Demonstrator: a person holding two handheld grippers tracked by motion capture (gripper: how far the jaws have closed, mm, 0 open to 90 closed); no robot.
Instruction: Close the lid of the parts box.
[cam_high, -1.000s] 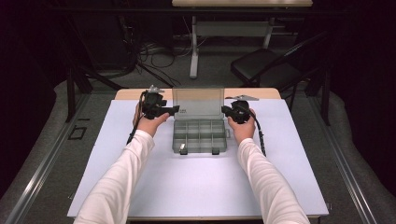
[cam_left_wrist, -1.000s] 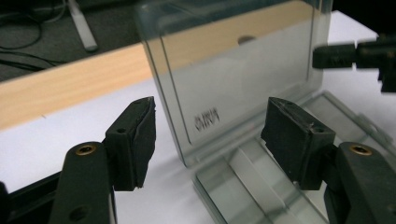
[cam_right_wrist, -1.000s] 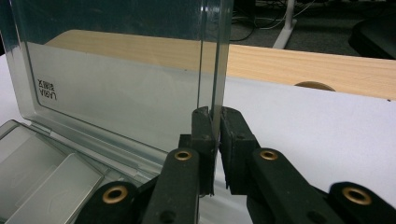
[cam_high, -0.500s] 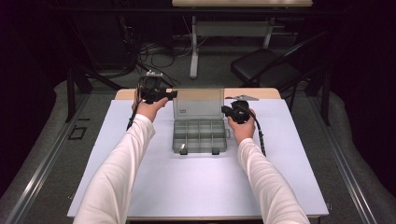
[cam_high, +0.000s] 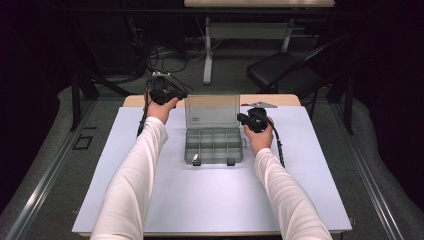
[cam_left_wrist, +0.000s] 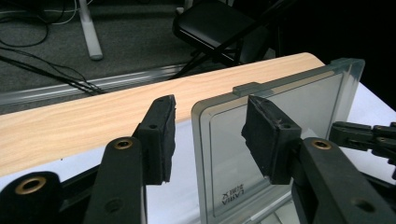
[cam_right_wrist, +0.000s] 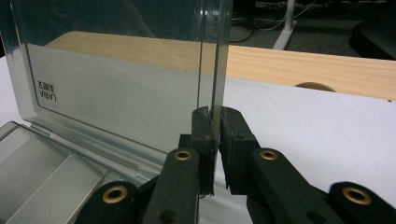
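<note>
one clear organiser box (cam_high: 214, 145) at mid-table, lid (cam_high: 212, 111) already upright: your right gripper (cam_right_wrist: 215, 122) pinches its side edge, your left gripper (cam_left_wrist: 210, 133), jaws just closing, straddles the other edge without contact; whichever way the lid goes next remains undone.

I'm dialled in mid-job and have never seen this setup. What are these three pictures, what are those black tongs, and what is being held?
A person at a table holds a hand-operated gripper in each hand. The high view looks down from above; the two gripper views look along each gripper's own black jaws. On the table sits a clear compartment box with its lid standing up. The right gripper is shut on the lid's side edge. The left gripper has just been closing; its jaws straddle the lid's other edge without pressing it yet.
</note>
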